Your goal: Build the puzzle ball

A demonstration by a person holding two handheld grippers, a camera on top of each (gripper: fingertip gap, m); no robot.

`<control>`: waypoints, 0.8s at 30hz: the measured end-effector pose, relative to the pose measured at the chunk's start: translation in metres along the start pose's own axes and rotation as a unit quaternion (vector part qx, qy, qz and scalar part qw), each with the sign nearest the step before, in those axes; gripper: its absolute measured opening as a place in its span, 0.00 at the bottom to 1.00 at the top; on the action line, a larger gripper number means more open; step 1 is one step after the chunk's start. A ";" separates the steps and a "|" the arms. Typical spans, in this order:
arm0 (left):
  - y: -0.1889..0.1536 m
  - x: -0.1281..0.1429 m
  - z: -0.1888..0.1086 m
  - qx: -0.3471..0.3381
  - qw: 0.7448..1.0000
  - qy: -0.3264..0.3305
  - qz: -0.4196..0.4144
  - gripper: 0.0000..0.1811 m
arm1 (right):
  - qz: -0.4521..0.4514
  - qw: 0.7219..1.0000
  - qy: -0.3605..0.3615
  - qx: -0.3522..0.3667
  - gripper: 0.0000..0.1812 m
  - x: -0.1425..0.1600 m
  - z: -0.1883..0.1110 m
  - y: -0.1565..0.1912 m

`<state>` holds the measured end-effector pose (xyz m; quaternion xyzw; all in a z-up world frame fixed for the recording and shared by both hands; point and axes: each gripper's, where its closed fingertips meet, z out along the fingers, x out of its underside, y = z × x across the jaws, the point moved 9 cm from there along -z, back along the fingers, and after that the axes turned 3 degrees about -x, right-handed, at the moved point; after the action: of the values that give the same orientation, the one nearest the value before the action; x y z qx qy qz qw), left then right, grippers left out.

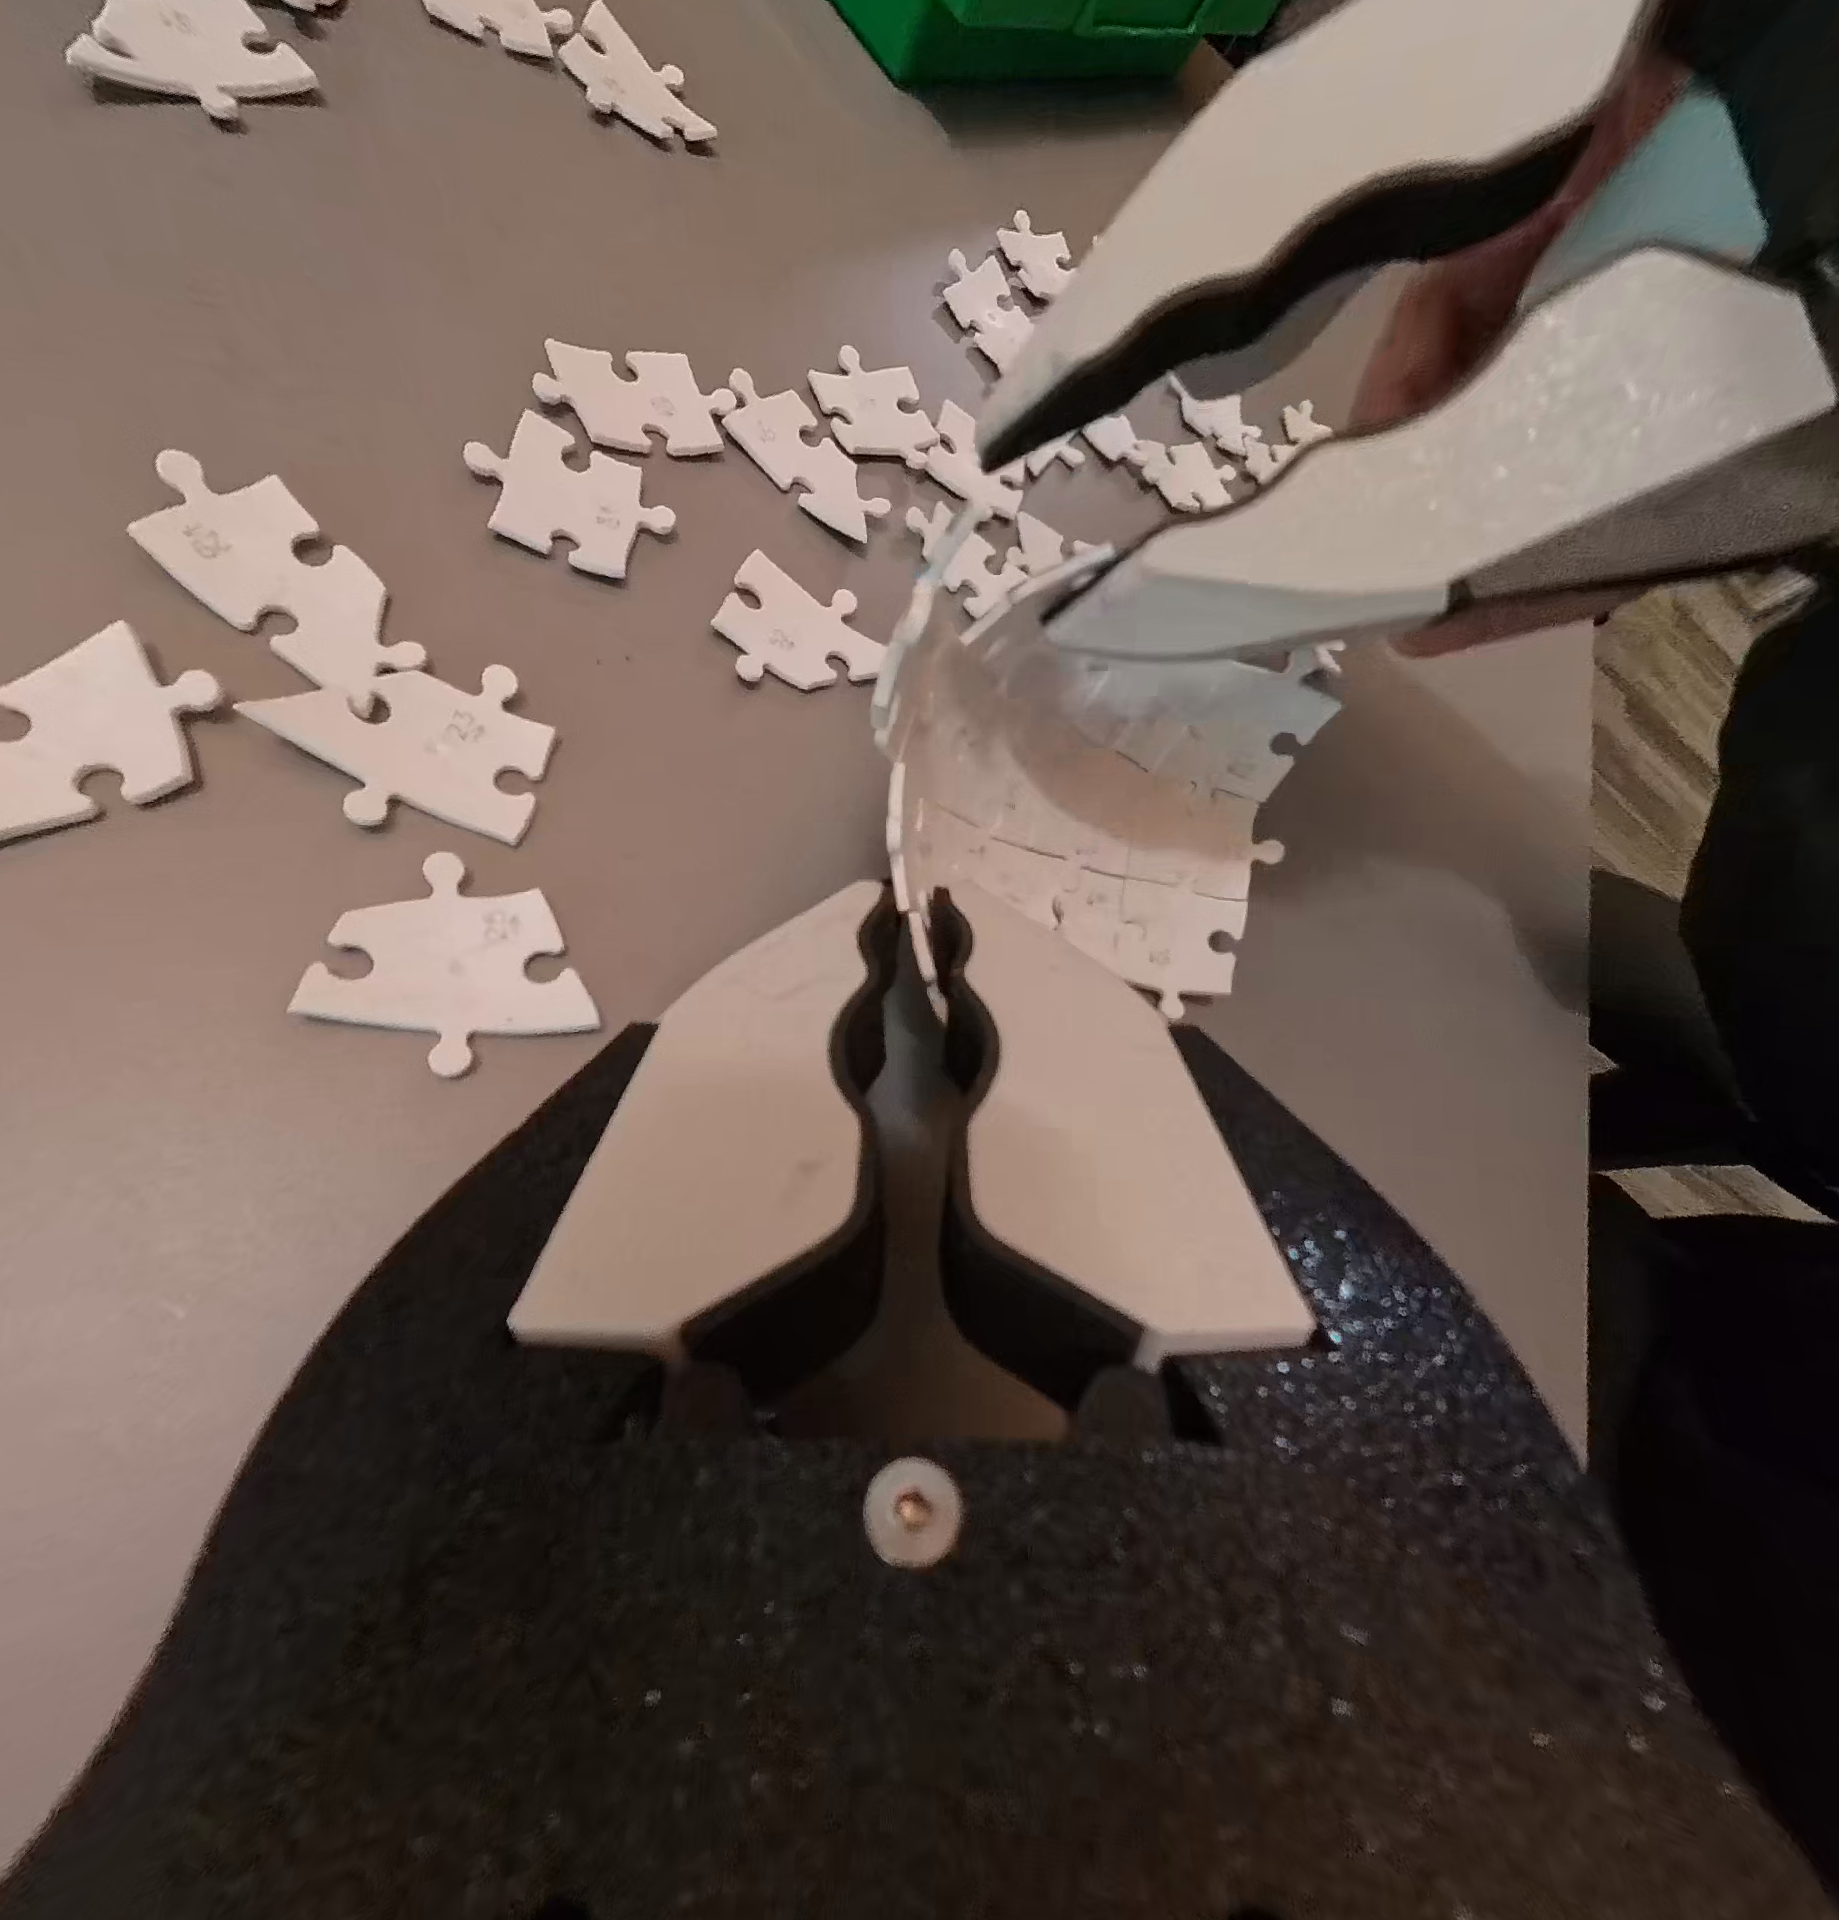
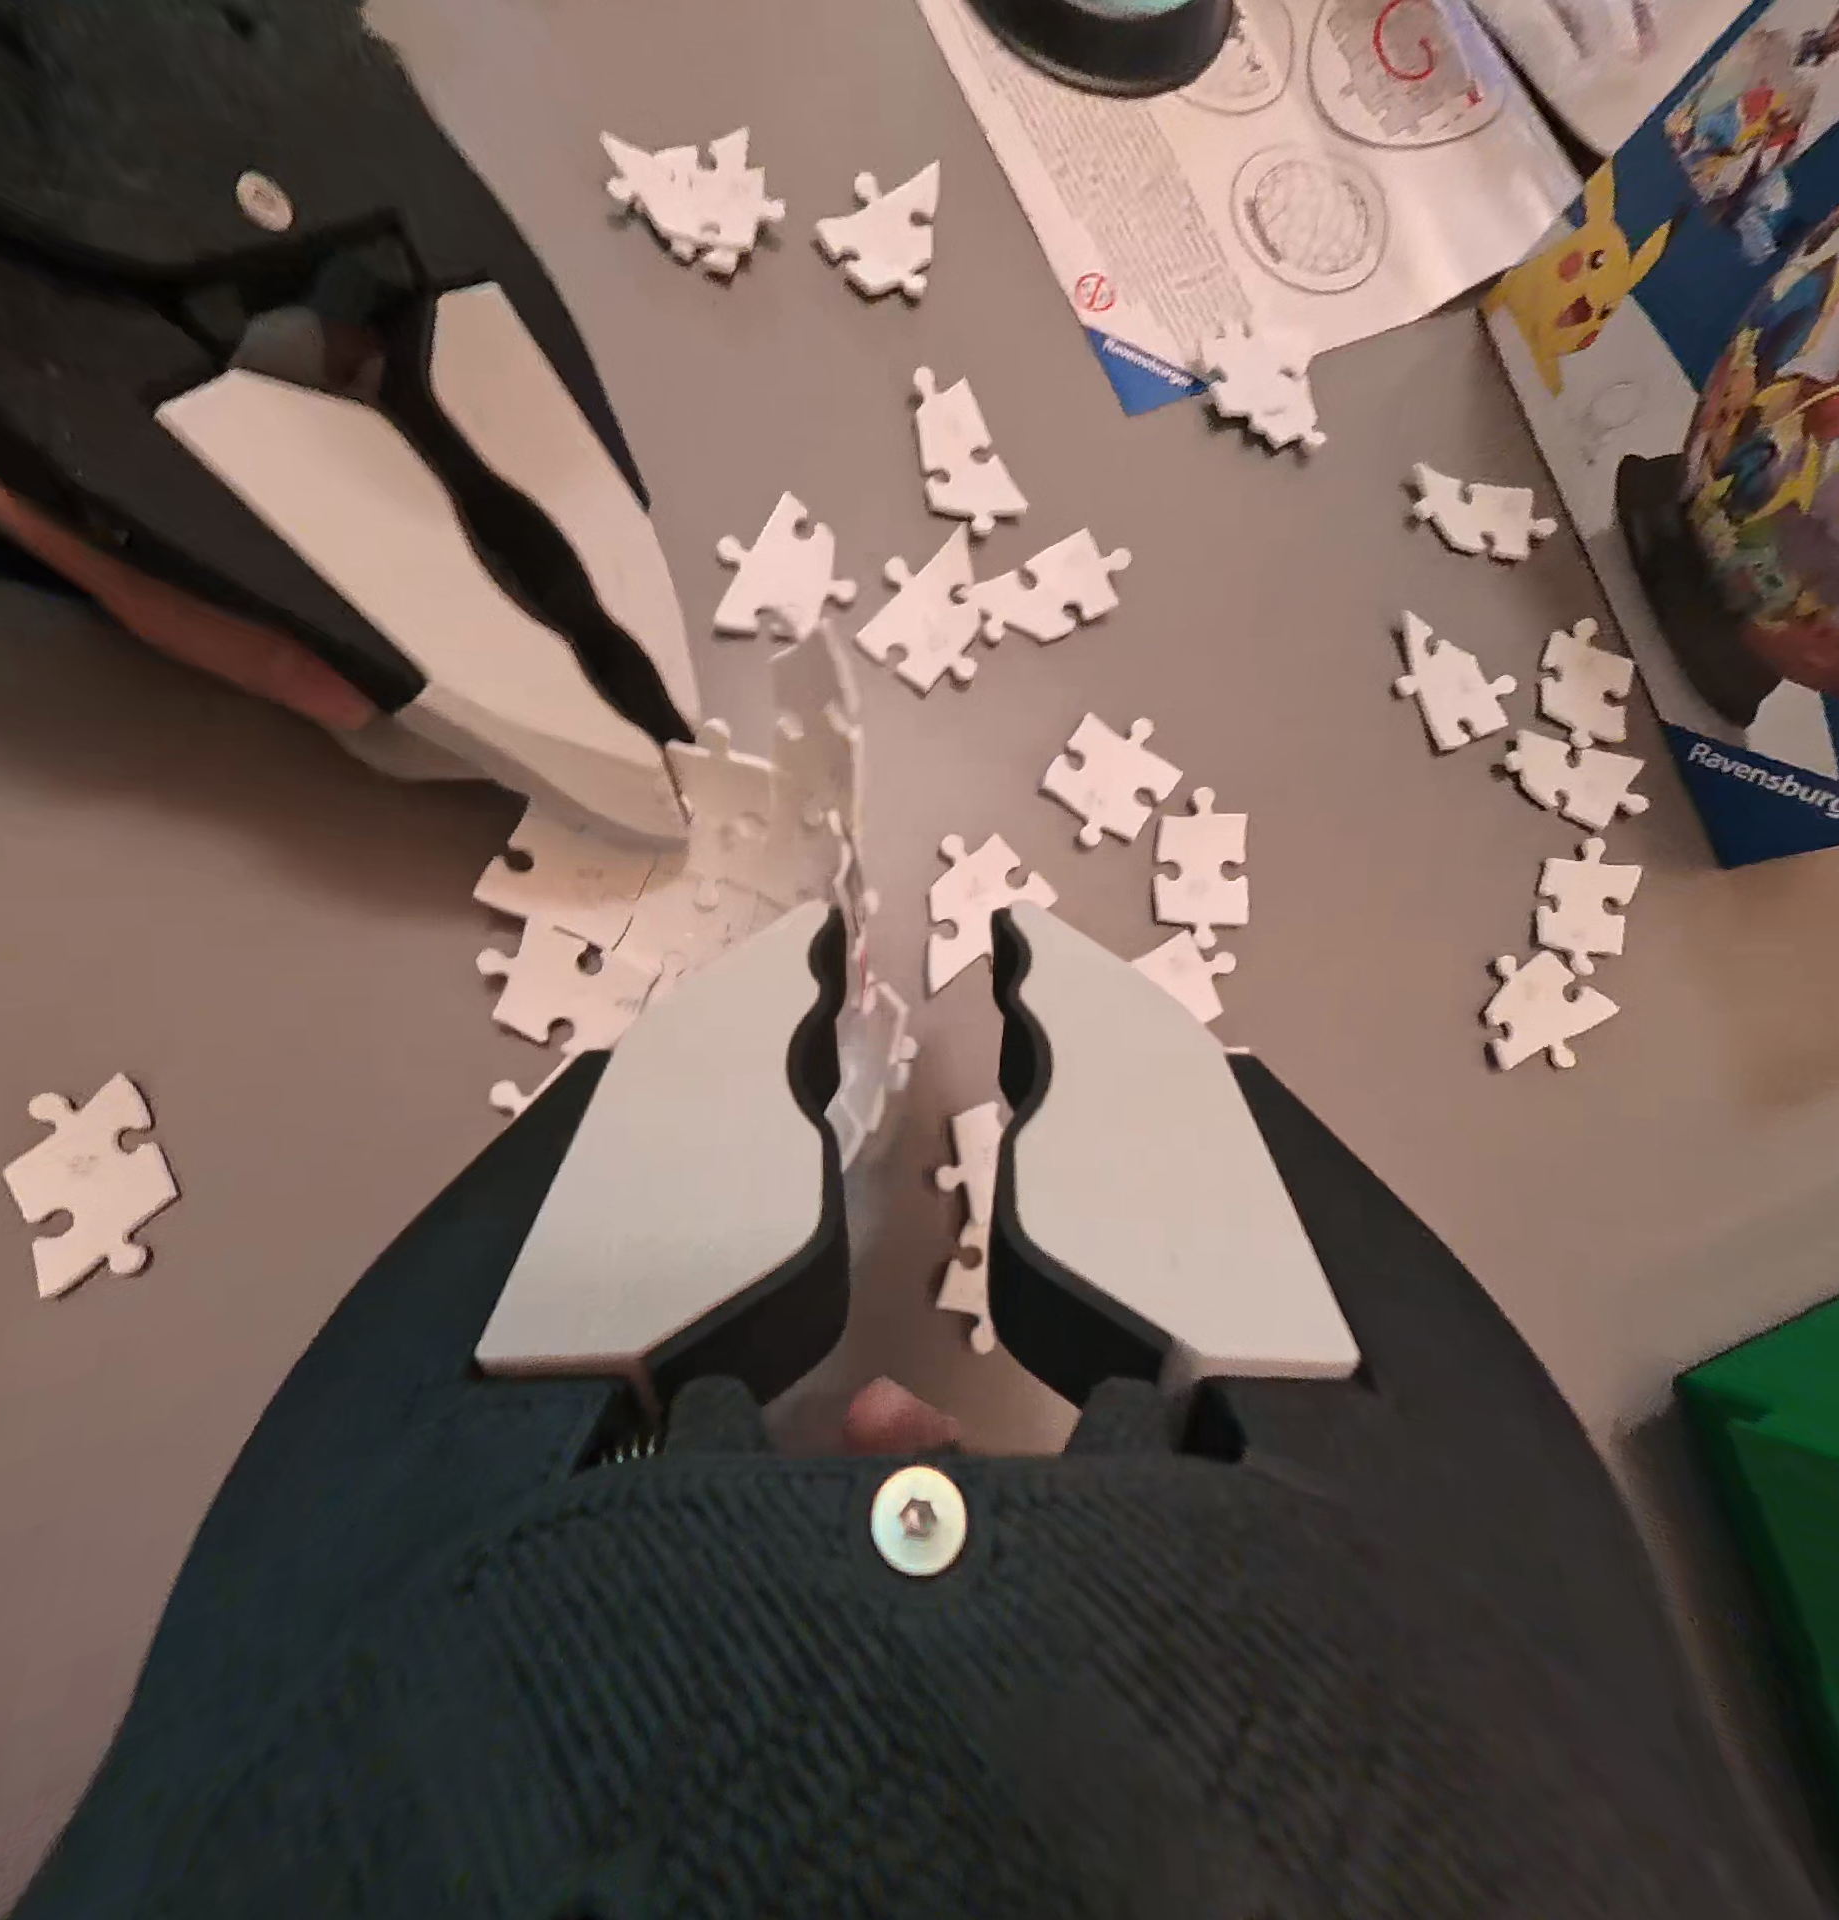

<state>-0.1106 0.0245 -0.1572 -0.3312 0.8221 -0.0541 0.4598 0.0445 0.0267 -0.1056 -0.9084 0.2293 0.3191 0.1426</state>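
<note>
A curved white section of joined puzzle pieces (image 1: 1091, 821) is held on edge above the grey table. My left gripper (image 1: 917, 906) is shut on its lower rim. In the right wrist view the left gripper (image 2: 678, 774) comes in from the upper left and pinches the section (image 2: 764, 800). My right gripper (image 2: 917, 927) is open, and the section's rim lies against the inside of its left finger. In the left wrist view the right gripper (image 1: 1024, 535) is open at the upper right, its lower finger over the section's top. Several loose white pieces (image 1: 447, 956) (image 2: 1112, 779) lie face down on the table.
A green box (image 1: 1019, 42) stands at the back; it also shows in the right wrist view (image 2: 1788, 1475). A colourful puzzle box (image 2: 1746, 436), an instruction sheet (image 2: 1258, 197) and a black round stand (image 2: 1102, 36) lie far right. The table edge (image 1: 1585, 935) runs close on the right. The gap from one gripper's tips to the other's is roughly 6 cm.
</note>
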 end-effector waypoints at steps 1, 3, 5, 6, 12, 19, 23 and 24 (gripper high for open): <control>0.000 0.000 0.000 -0.001 1.000 0.000 0.001 0.03 | 0.007 1.000 0.004 -0.006 0.15 -0.001 0.000 -0.003; 0.000 0.000 0.000 -0.001 1.000 0.001 0.000 0.03 | 0.011 0.999 0.023 -0.027 0.12 -0.002 0.001 -0.006; 0.001 0.000 0.000 -0.001 1.000 0.002 -0.001 0.03 | 0.016 0.999 0.033 -0.035 0.11 -0.001 0.003 -0.009; 0.001 0.000 0.001 -0.001 1.000 0.002 0.000 0.03 | 0.021 0.998 0.036 -0.040 0.11 -0.001 0.004 -0.010; 0.002 -0.001 0.001 -0.004 1.000 0.000 -0.002 0.03 | 0.062 0.996 0.020 -0.068 0.07 -0.001 0.002 -0.014; 0.001 -0.001 0.000 -0.011 1.000 -0.001 0.004 0.03 | 0.155 0.971 0.030 -0.178 0.15 0.009 -0.009 -0.026; 0.000 -0.001 0.000 -0.015 1.000 -0.001 0.008 0.03 | 0.127 0.971 0.053 -0.194 0.17 0.009 -0.013 -0.037; -0.001 -0.001 0.000 -0.016 1.000 -0.002 0.009 0.03 | 0.123 0.970 0.059 -0.201 0.18 0.007 -0.011 -0.038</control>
<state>-0.1097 0.0246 -0.1567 -0.3310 0.8251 -0.0361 0.4564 0.0744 0.0528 -0.0976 -0.9007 0.2785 0.3192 -0.0967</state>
